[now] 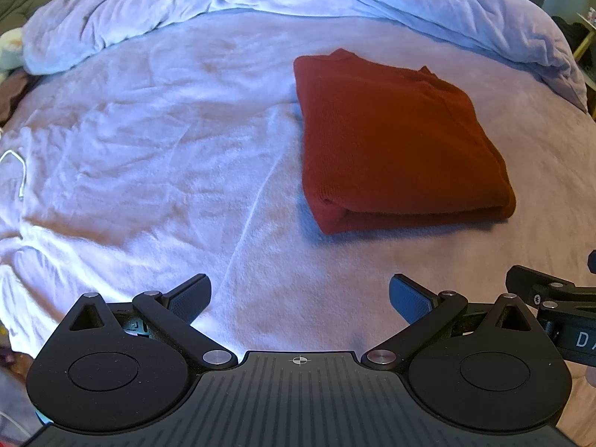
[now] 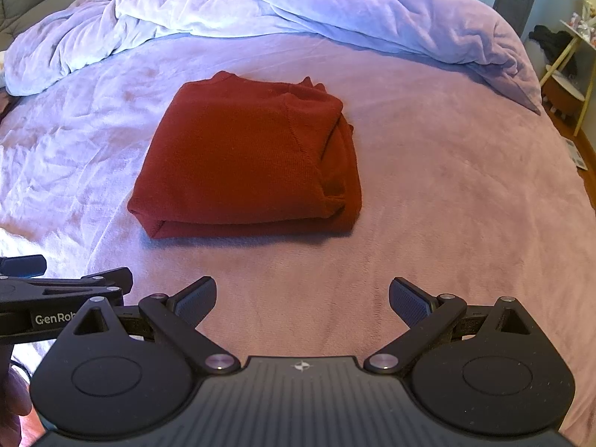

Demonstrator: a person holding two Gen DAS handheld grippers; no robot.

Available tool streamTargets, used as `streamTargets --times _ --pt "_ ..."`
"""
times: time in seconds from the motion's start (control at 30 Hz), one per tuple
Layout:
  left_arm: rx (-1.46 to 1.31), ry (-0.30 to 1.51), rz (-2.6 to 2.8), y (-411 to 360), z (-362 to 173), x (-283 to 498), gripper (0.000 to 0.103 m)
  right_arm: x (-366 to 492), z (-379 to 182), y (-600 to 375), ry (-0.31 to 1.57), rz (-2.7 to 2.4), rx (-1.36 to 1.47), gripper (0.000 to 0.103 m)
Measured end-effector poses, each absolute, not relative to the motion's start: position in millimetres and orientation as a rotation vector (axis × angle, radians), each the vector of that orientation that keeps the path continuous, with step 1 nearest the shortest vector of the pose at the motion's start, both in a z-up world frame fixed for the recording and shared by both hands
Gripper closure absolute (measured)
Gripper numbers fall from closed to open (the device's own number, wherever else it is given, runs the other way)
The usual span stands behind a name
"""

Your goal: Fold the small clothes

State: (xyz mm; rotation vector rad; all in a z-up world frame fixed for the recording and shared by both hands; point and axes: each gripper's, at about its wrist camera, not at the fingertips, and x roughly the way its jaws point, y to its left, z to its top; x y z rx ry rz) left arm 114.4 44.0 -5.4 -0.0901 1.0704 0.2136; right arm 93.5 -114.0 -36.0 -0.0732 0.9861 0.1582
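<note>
A dark red garment [image 1: 395,141] lies folded into a thick rectangle on the lilac bed cover [image 1: 156,141]. It also shows in the right wrist view [image 2: 249,160], left of centre, with its folded edge toward me. My left gripper [image 1: 300,298] is open and empty, held above the cover in front of the garment and to its left. My right gripper [image 2: 302,300] is open and empty, in front of the garment and a little to its right. Each gripper's body shows at the edge of the other's view.
A bunched lilac duvet [image 2: 283,3] lies across the far side of the bed. A white cable [image 1: 18,175] lies at the left edge. A small wooden shelf unit [image 2: 570,70] stands on the floor past the bed's right edge.
</note>
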Motion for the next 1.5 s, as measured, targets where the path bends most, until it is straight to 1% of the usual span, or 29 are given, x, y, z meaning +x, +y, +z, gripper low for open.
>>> streamTargets --times 1.5 --pt "-0.083 1.039 0.212 46.2 -3.6 113.6 0.000 90.6 -37.1 -113.3 0.979 0.155 -0.071 0.004"
